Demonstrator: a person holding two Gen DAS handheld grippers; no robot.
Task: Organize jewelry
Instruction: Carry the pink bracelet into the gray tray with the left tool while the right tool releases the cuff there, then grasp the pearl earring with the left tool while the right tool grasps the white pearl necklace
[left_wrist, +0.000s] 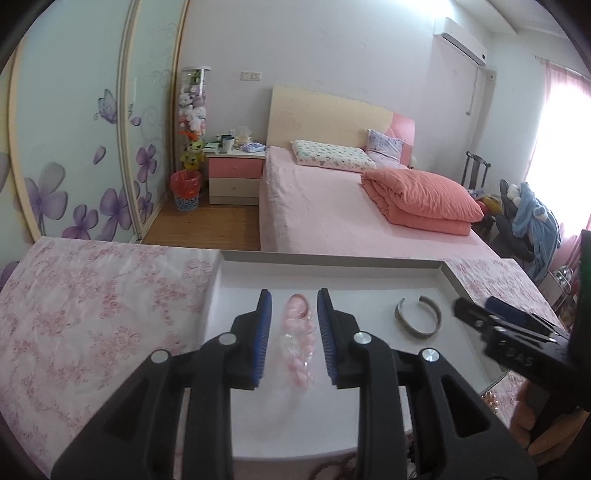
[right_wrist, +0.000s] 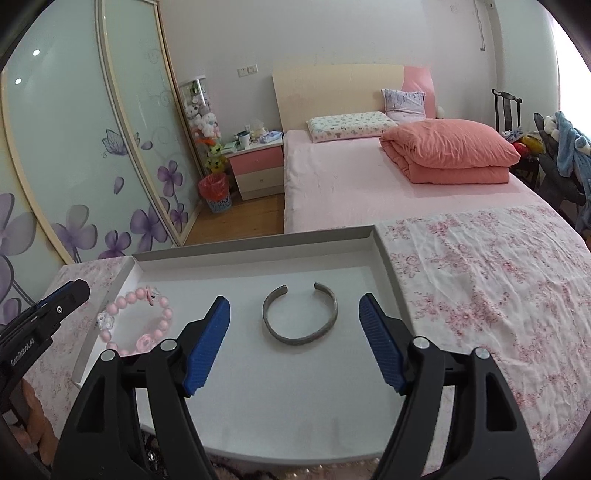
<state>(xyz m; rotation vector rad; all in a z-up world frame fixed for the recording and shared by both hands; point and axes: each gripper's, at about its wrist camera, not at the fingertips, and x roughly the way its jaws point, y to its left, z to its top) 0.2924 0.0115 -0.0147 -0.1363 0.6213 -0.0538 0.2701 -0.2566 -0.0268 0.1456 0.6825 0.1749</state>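
Note:
A shallow white tray lies on a pink floral cloth. In it lie a pink bead bracelet at the left and a grey open metal bangle in the middle. In the left wrist view my left gripper is open, its blue pads on either side of the pink bead bracelet, just above it and not touching. The bangle lies to its right. My right gripper is open and empty, hovering over the tray just in front of the bangle.
The floral cloth covers the table on both sides of the tray. More beads and dark jewelry lie at the tray's near edge. Behind the table are a pink bed, a nightstand and a sliding wardrobe.

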